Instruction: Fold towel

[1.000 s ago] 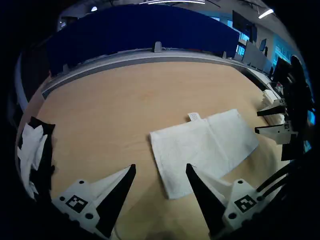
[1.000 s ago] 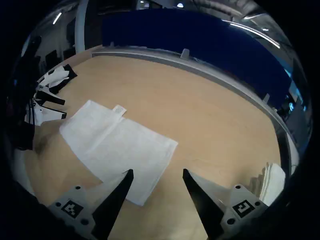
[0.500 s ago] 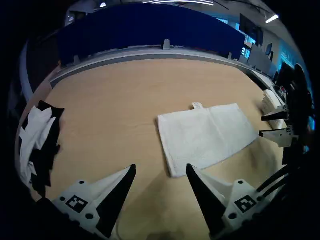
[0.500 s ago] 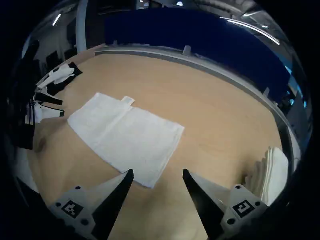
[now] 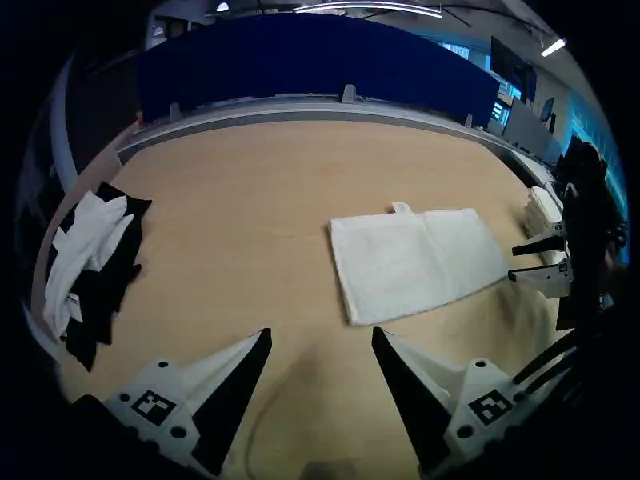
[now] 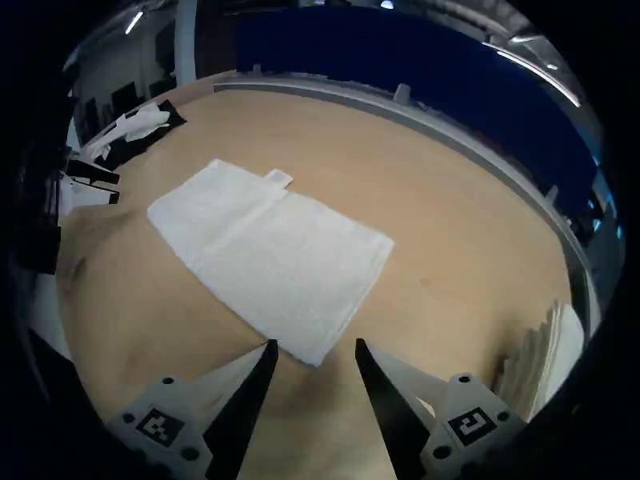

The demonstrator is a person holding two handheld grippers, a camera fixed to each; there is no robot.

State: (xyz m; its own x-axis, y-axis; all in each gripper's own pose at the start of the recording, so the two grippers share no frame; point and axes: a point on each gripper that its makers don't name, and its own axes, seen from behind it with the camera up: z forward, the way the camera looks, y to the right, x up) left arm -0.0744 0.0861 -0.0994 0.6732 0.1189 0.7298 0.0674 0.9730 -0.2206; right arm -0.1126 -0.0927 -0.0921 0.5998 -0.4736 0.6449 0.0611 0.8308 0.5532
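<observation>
Now, from the left: a heap of black and white cloth (image 5: 88,256) lies well off to that side of the table (image 5: 240,200), out of play. My left gripper (image 5: 320,334) hangs over bare wood with its fingers spread, pinching nothing. The towel (image 5: 416,258) lies flat ahead of it and to the right, its near corner just beside the tip of the finger on that side. The towel's long axis runs across, from one gripper toward the other.

My right gripper (image 6: 315,344) is the nearer of the 2. Its fingers, parted and empty, frame the towel's nearest corner between their tips, though I cannot tell whether they touch the cloth. So I judge the first grab falls to the right hand, straight ahead onto that corner. A stack of folded towels (image 6: 552,352) sits apart at far right.
</observation>
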